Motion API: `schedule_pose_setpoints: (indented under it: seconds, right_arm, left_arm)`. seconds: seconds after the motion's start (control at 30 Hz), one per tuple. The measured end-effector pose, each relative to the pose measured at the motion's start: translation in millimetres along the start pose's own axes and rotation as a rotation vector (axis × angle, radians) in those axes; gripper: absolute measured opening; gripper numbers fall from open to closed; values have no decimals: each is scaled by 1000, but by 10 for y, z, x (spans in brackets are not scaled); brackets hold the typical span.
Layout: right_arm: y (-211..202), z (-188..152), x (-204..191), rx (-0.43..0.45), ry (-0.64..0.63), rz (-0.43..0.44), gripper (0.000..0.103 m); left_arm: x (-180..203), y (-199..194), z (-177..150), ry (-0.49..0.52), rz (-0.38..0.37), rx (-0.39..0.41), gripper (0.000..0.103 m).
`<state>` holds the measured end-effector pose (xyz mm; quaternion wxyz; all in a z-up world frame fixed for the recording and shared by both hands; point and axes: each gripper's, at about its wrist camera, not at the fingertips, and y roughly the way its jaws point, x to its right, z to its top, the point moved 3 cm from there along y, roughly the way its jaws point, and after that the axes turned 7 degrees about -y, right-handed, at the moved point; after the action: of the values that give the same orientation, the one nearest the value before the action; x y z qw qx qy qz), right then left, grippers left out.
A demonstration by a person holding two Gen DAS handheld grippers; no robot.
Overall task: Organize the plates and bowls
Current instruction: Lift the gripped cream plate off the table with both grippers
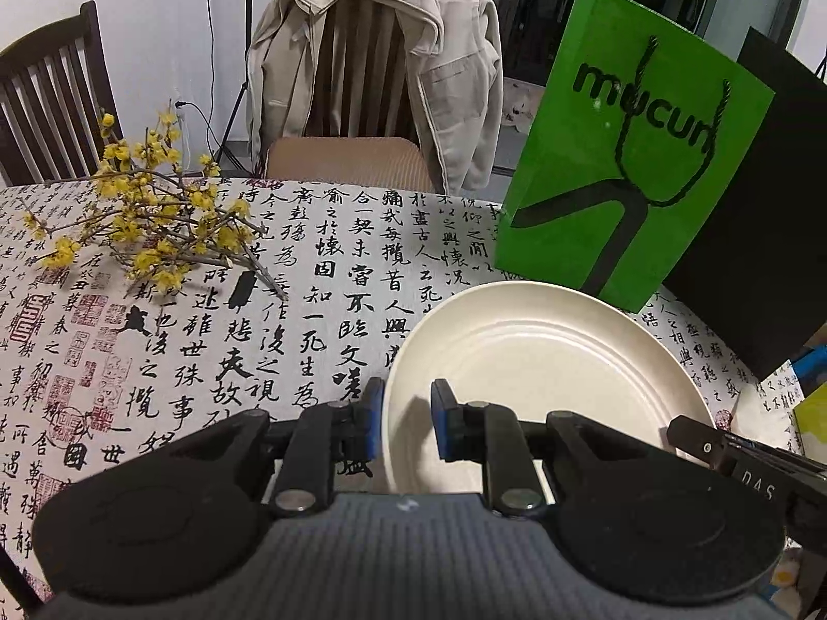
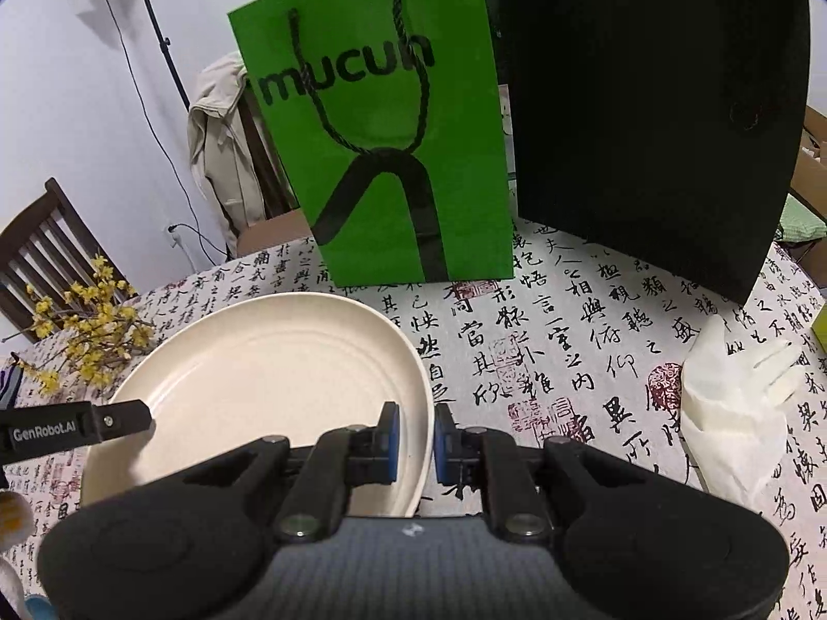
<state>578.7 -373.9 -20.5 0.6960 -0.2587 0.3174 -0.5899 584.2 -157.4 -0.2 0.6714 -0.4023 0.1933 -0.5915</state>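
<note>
A cream plate (image 1: pixel 548 361) lies on the calligraphy tablecloth; it also shows in the right wrist view (image 2: pixel 258 377). My left gripper (image 1: pixel 408 421) straddles the plate's left rim, one blue pad outside and one inside, with a visible gap to the rim. My right gripper (image 2: pixel 416 436) straddles the plate's right rim the same way, pads close to the rim but with a narrow gap. The other gripper's arm shows at each view's edge (image 1: pixel 723 449) (image 2: pixel 77 426). No bowl is in view.
A green "mucun" paper bag (image 2: pixel 387 144) and a black bag (image 2: pixel 651 119) stand right behind the plate. Yellow flower branches (image 1: pixel 144 217) lie to the left. A white glove (image 2: pixel 734 403) lies to the right. Chairs, one with a beige jacket (image 1: pixel 372 67), stand past the table's far edge.
</note>
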Motion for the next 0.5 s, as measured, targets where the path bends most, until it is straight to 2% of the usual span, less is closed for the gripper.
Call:
schedule_pose_setpoints:
  seconds: [0.5]
  right_arm:
    - [-314,-60,-59,37,-10,6,13]
  left_arm:
    - [-43,-309,-58,-3,-24,22,19]
